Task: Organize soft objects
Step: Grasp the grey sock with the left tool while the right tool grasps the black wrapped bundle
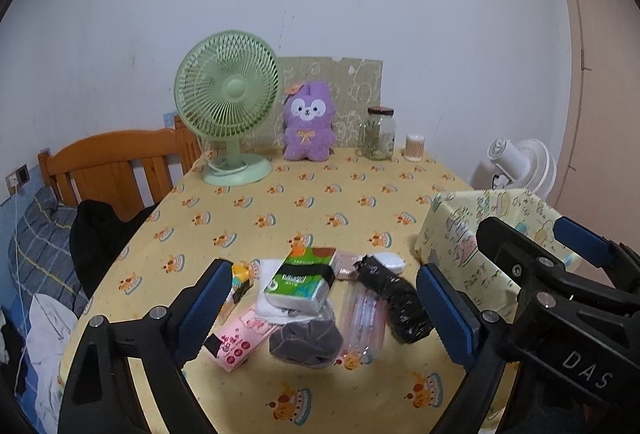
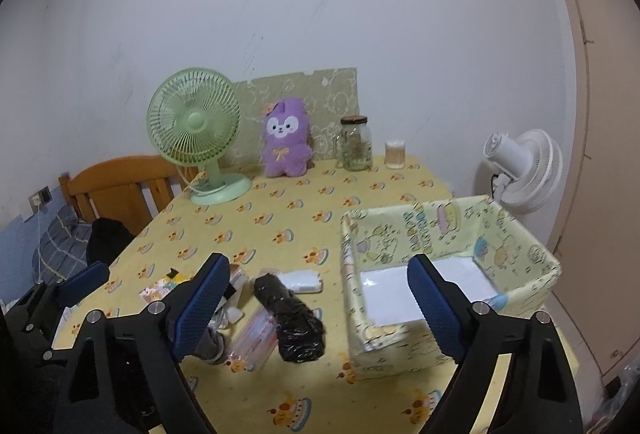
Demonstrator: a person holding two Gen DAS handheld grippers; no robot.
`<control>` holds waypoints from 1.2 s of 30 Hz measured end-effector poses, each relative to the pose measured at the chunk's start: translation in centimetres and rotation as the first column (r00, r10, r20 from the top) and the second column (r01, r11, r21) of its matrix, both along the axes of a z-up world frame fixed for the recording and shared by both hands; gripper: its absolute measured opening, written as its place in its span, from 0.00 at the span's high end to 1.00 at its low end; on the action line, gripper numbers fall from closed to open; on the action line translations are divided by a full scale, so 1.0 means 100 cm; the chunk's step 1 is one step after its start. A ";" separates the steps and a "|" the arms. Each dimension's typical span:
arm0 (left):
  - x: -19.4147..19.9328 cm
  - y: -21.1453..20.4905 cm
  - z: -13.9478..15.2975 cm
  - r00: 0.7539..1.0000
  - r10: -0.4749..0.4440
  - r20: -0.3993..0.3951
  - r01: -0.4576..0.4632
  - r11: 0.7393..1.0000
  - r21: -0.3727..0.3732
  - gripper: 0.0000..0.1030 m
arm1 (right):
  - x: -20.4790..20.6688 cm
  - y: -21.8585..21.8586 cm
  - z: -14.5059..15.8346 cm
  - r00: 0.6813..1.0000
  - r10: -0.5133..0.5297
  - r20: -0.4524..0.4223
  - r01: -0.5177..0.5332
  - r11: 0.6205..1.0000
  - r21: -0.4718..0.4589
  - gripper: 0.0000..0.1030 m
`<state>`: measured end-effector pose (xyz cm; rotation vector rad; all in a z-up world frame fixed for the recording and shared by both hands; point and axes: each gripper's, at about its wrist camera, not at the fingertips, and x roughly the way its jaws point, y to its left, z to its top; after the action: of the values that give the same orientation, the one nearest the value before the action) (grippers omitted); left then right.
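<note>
Grippers first: your left gripper (image 1: 324, 308) is hanging wide open over the pile with nothing pinched, and your right gripper (image 2: 320, 308) is gaping empty too, one finger crossing the patterned box (image 2: 516, 286). Soft stuff is sitting bunched at the near edge of the desk (image 1: 320, 194): a green tissue pack (image 1: 302, 280) lying on top, a pink packet (image 1: 236, 344), a grey cloth bundle (image 1: 306, 340) and a black wrapped roll (image 1: 396, 298). Box is sitting just right of the pile.
</note>
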<state>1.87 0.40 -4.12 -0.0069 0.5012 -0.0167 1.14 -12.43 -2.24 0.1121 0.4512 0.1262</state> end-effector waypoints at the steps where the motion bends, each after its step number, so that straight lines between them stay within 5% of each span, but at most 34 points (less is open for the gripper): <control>1: 0.001 0.001 -0.003 1.000 0.002 -0.008 -0.002 1.000 -0.001 0.10 | 0.001 0.003 -0.003 1.000 0.005 -0.003 -0.005 1.000 0.001 0.14; 23: 0.027 0.026 -0.064 0.984 -0.001 -0.177 -0.003 1.000 -0.022 0.17 | 0.028 0.058 -0.058 0.987 0.098 -0.126 -0.102 0.995 -0.023 0.26; 36: 0.037 0.023 -0.079 0.979 -0.061 -0.194 0.048 0.996 -0.070 0.22 | 0.051 0.071 -0.076 0.981 0.095 -0.170 -0.102 0.994 -0.032 0.31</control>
<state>5.59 2.68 -11.99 -0.0592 0.6977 -0.0865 6.26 -5.35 -9.85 0.0608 0.6279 0.2060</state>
